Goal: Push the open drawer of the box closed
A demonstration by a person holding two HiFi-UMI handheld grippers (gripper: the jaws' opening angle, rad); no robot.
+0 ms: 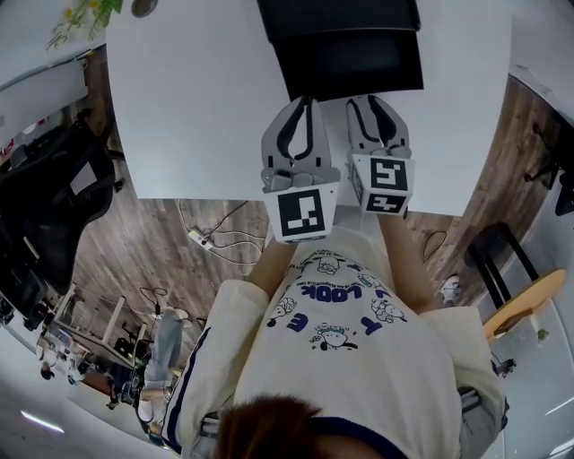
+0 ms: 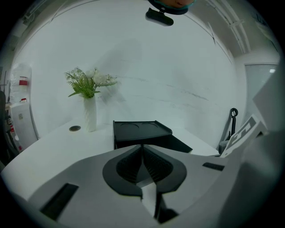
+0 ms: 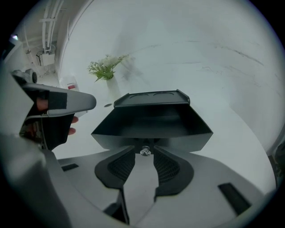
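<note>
A black box (image 1: 339, 16) stands at the far side of the white table (image 1: 188, 108), with its drawer (image 1: 357, 68) pulled out toward me. In the right gripper view the drawer (image 3: 151, 127) fills the middle, and its small metal knob (image 3: 145, 152) sits between the tips of my right gripper (image 3: 144, 153). The jaws stand apart with a gap on each side of the knob. My left gripper (image 2: 143, 149) is shut on nothing. It hovers just left of the drawer, with the box (image 2: 139, 132) ahead of it. In the head view, the left gripper (image 1: 304, 101) and right gripper (image 1: 377, 99) sit side by side at the drawer front.
A white vase of flowers (image 2: 90, 113) and a small round disc (image 2: 75, 128) stand at the table's far left. The near table edge (image 1: 215, 198) lies just behind the grippers. Cables and a power strip (image 1: 202, 238) lie on the wooden floor below, and a wooden stool (image 1: 525, 300) stands to the right.
</note>
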